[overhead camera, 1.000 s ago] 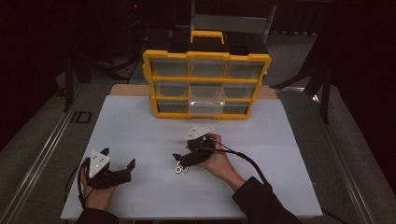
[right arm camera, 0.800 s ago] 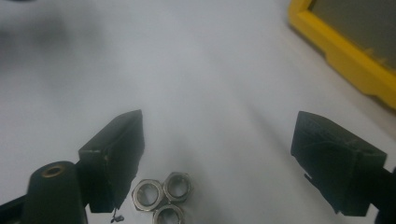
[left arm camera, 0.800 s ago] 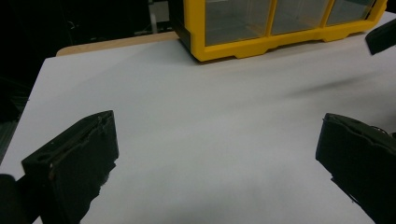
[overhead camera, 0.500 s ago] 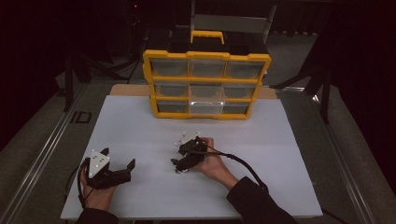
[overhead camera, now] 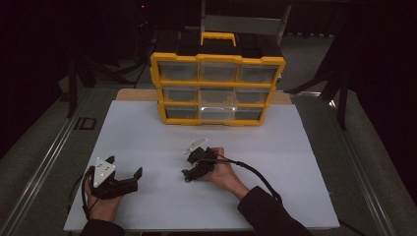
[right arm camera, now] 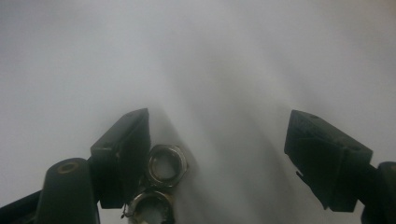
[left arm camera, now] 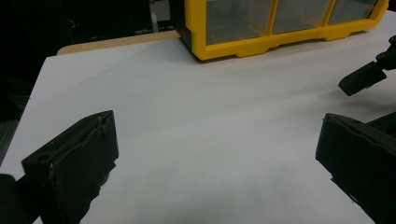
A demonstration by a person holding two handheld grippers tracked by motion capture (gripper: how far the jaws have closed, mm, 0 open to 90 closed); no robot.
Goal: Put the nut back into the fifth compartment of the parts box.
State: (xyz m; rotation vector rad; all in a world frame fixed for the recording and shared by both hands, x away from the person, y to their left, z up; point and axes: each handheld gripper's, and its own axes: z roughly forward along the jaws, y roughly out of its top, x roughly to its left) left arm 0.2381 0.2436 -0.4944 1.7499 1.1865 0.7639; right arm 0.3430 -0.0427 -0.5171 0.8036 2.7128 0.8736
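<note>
Early days — right gripper (right arm camera: 217, 154) spread around 2 nuts (right arm camera: 167, 164), just been narrowing, nothing pinched; left gripper (left arm camera: 219, 163) spread, idle.

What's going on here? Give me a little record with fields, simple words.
Surface: white sheet on a table
Back of table: yellow drawer box, clear drawers, handle on top
Small parts: two metal nuts, lying side by side on the sheet
Right claw: lowered over the nuts, open, jaws have just been closing a little; the nuts lie between the jaws, against one jaw, the other jaw well apart
Left claw: open, nothing between the jaws, near the sheet's front left
Likely next: right claw closes on a nut
</note>
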